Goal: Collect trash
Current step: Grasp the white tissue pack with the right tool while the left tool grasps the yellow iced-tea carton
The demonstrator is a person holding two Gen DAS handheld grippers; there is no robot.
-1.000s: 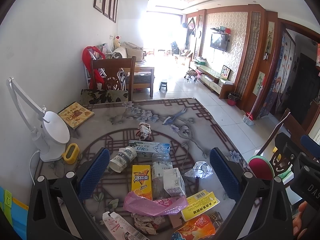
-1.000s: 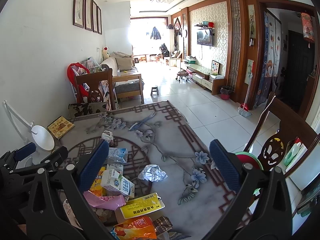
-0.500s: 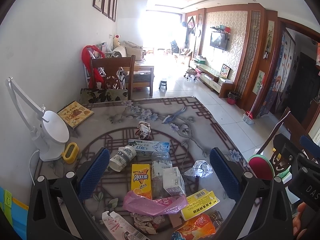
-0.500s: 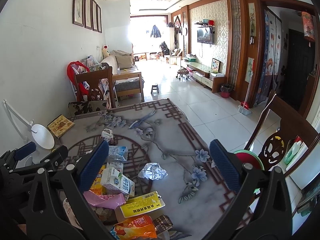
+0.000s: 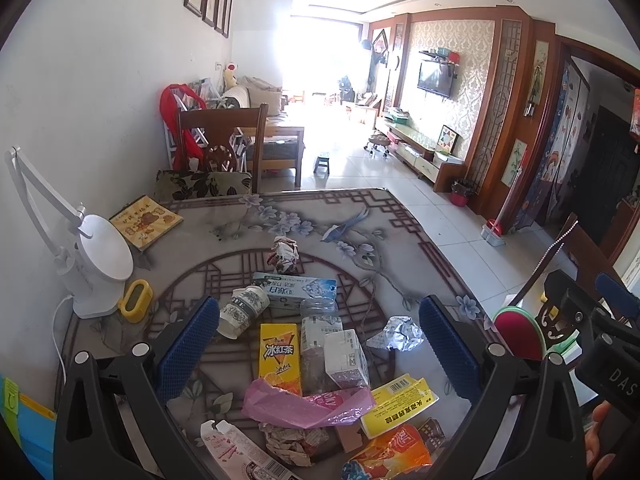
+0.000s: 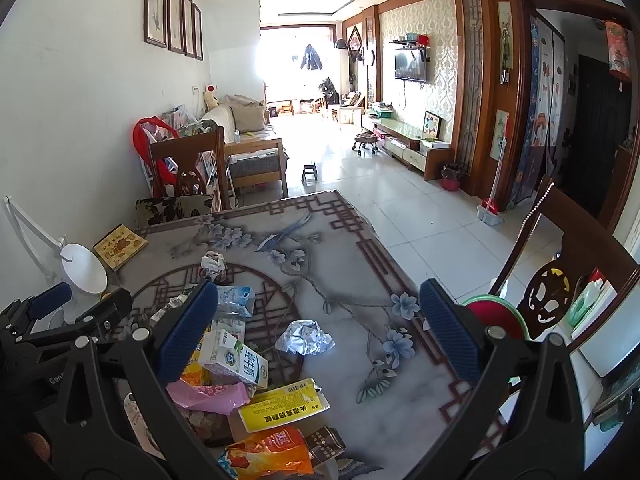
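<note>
Above the worktop, the left gripper and right gripper both hang with fingers spread wide, gripping nothing. The trash lies around a yellow carton (Chinese lettering, "冰红茶"): foil to its right, a cup behind-left, a pink bag in front, a "DAS" mark at the frame's right edge.

The table carries a floral, lattice-patterned cover. Left edge: white desk lamp, yellow oval item beside its base, a book farther back. Centre: crumpled paper, long blue-white box, tipped paper cup, yellow drink carton, white carton, foil ball, pink plastic bag, yellow packet, orange snack bag.
</note>
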